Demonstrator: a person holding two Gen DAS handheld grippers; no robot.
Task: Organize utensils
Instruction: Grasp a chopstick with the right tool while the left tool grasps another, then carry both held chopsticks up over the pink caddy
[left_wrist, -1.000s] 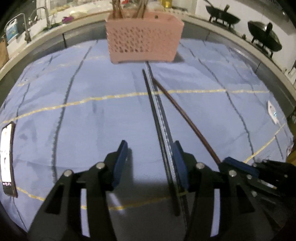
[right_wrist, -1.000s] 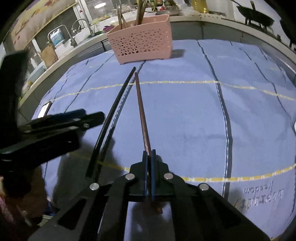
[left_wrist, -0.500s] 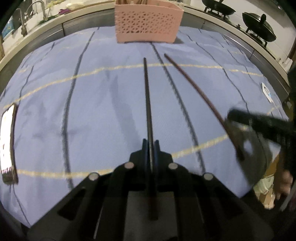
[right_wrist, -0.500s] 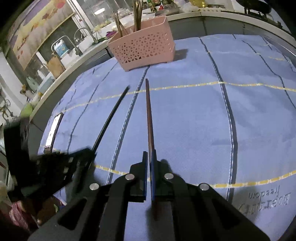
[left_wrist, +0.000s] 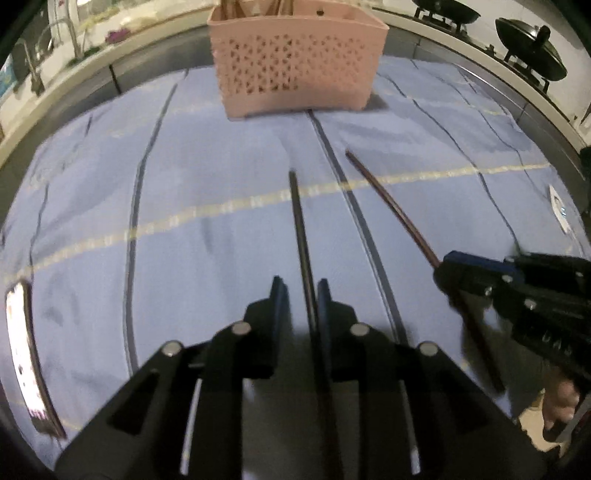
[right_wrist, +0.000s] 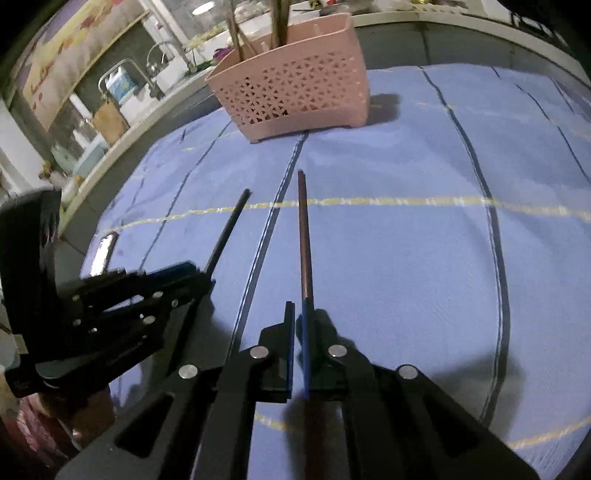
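Two loose chopsticks: one black chopstick (left_wrist: 301, 236), one brown chopstick (left_wrist: 391, 206). One pink basket (left_wrist: 295, 70). One phone (left_wrist: 26, 358). Two woks (left_wrist: 528, 51).

The sticks standing in the pink basket (left_wrist: 295, 62) (their tops) are cut off by the frame's upper edge.
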